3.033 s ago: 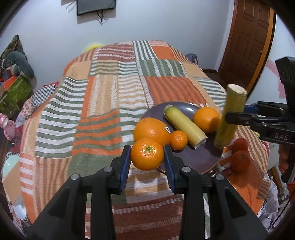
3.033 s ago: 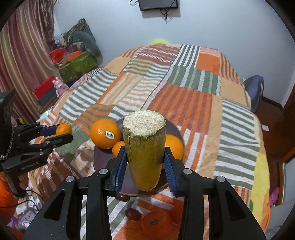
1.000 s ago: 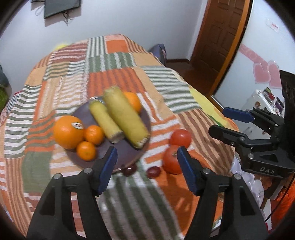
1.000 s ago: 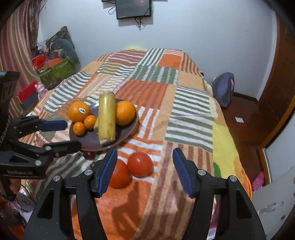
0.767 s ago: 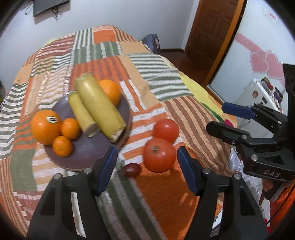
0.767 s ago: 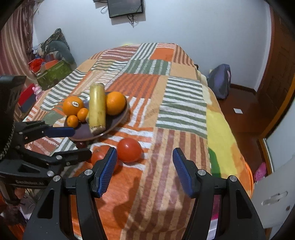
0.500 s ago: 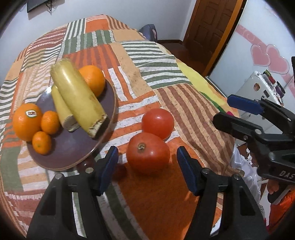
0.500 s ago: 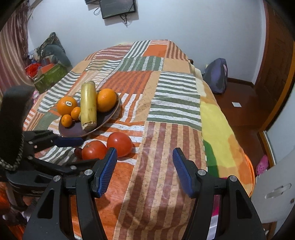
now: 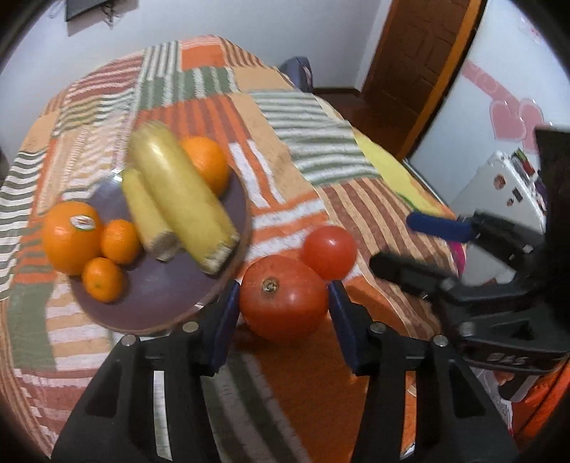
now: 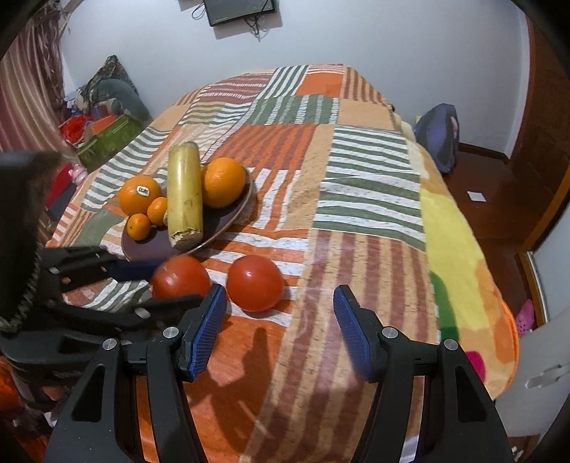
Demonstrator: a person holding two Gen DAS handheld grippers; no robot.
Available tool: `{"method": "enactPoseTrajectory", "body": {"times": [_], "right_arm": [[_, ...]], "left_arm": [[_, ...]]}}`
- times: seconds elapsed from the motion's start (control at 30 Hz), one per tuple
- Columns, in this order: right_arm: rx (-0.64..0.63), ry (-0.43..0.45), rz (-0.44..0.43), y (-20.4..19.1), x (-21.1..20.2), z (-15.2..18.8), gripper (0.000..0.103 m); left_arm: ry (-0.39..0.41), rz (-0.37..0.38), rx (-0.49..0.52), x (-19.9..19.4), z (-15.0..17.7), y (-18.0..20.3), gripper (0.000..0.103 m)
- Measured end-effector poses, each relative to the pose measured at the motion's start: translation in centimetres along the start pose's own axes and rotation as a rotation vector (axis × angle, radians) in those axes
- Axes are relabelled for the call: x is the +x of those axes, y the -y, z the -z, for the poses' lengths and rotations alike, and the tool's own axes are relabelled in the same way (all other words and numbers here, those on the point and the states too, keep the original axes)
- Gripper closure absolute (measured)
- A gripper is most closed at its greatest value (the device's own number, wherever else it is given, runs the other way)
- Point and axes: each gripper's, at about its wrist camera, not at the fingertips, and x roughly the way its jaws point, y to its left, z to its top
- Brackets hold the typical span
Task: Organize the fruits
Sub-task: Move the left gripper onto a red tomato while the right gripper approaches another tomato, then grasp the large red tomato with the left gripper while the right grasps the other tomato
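A dark purple plate (image 9: 156,295) (image 10: 228,217) on the patchwork blanket holds several oranges (image 9: 69,237) (image 10: 223,182) and two yellow-green cane pieces (image 9: 183,199) (image 10: 184,199). Two red tomatoes lie on the blanket beside the plate. My left gripper (image 9: 283,302) is open, its jaws on either side of the nearer tomato (image 9: 283,297) (image 10: 180,276), not visibly pressing it. The second tomato (image 9: 328,251) (image 10: 254,283) lies just ahead of my right gripper (image 10: 279,320), which is open and empty. The right gripper also shows in the left wrist view (image 9: 416,245).
The blanket (image 10: 356,178) covers a bed that drops off at the right edge. A wooden door (image 9: 416,57), a bag (image 10: 438,139) on the floor, boxes and clutter (image 10: 103,135) at the left, and a wall screen (image 10: 242,10) surround it.
My left gripper let go of an orange, now on the plate, and moved right and forward until its jaws flank the nearer tomato. My right gripper released the cane piece, opened and drew back.
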Motion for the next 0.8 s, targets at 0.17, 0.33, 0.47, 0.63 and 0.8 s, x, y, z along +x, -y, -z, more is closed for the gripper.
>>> {"method": "enactPoseTrajectory", "body": {"times": [0.17, 0.33, 0.47, 0.63, 0.8], "right_arm": [[-0.021, -0.039, -0.008, -0.7, 1.8, -0.3, 0.044], [-0.021, -0.082, -0.034, -1.2, 3.7, -0.4, 0.044], [-0.019, -0.106, -0.032, -1.4, 4.8, -0.3, 0.049], [-0.035, -0.107, -0.018, -1.8, 4.3, -0.4, 0.058], [-0.038, -0.069, -0.004, -1.8, 3.4, -1.9, 0.058]], "left_arm": [[0.070, -0.016, -0.039, -2.8, -0.8, -2.0, 0.053], [0.108, -0.039, -0.071, -4.1, -1.2, -3.8, 0.053], [0.117, -0.052, -0.091, -4.4, -1.3, -5.0, 0.053], [0.136, -0.070, -0.110, -5.1, -1.3, -6.6, 0.053], [0.160, -0.110, -0.135, -5.9, -1.5, -8.8, 0.053]]}}
